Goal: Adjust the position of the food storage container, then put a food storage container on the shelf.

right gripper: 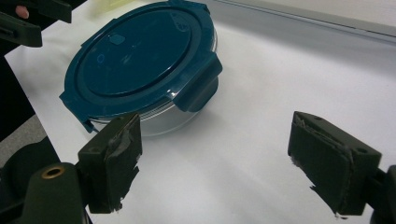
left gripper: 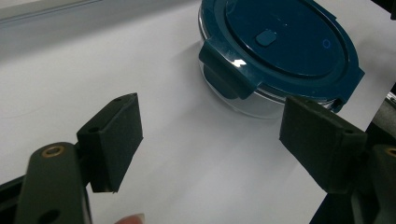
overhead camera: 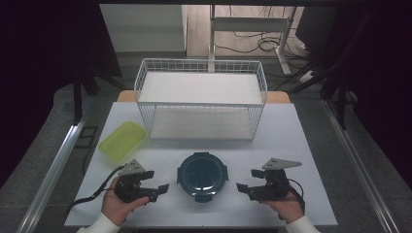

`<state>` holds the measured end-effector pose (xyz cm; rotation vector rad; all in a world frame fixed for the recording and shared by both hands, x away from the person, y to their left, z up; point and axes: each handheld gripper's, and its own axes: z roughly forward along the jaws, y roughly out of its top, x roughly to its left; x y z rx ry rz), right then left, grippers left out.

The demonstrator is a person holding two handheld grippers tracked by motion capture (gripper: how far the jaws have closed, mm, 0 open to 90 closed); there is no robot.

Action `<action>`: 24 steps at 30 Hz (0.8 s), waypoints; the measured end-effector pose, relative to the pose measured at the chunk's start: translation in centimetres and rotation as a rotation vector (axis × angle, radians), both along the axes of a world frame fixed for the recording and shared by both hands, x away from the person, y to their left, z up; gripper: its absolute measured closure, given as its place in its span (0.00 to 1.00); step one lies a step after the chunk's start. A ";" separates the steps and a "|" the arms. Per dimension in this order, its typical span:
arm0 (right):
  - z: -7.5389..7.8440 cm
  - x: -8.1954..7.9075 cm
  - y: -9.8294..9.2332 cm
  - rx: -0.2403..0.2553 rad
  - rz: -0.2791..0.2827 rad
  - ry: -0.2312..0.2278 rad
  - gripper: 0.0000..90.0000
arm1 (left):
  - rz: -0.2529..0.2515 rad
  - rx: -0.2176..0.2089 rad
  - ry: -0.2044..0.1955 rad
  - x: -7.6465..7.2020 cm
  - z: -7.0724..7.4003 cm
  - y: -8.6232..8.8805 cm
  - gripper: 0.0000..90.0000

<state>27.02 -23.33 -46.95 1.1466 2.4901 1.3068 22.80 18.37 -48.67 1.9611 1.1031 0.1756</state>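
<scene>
A round glass container with a dark blue clip-on lid (overhead camera: 202, 175) is sitting on the white table (overhead camera: 291, 145), near the front edge and roughly midway between the two grippers. Its lid is lying flat on top, with latch tabs folded down over the clear glass wall, as the left gripper view (left gripper: 280, 44) and right gripper view (right gripper: 140, 65) are showing. The left gripper (overhead camera: 158, 187) is resting in a person's hand just to the left of the container, pointing toward it; its jaws are standing wide apart with nothing between them, close to the container but not touching it. The right gripper (overhead camera: 245, 182) is being held on the container's right side, also pointing inward, its jaws spread wide and holding nothing, a clear gap of table separating them from the lid. Farther back and to the left, a yellow-green rectangular lid (overhead camera: 122, 141) is lying flat on the table. Beyond the container, at the far side, a white wire basket (overhead camera: 145, 82) is standing.
</scene>
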 end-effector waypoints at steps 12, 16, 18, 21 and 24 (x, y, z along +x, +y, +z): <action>-0.4 0.1 0.2 -0.014 0.001 0.005 0.20 | -0.004 0.003 -0.001 0.0 0.0 0.0 0.23; -0.2 0.1 0.3 -0.008 -0.003 0.010 0.20 | 0.000 -0.001 0.001 0.0 0.1 0.1 0.22; -0.2 0.1 0.2 -0.006 -0.005 0.016 0.20 | 0.001 -0.005 0.004 0.1 0.1 0.0 0.22; -0.3 0.1 0.1 -0.009 -0.007 0.018 0.20 | -0.001 -0.005 0.010 0.2 0.0 0.0 0.22; -0.3 0.2 0.0 -0.006 -0.013 0.029 0.20 | -0.003 -0.007 0.013 0.2 0.0 -0.1 0.22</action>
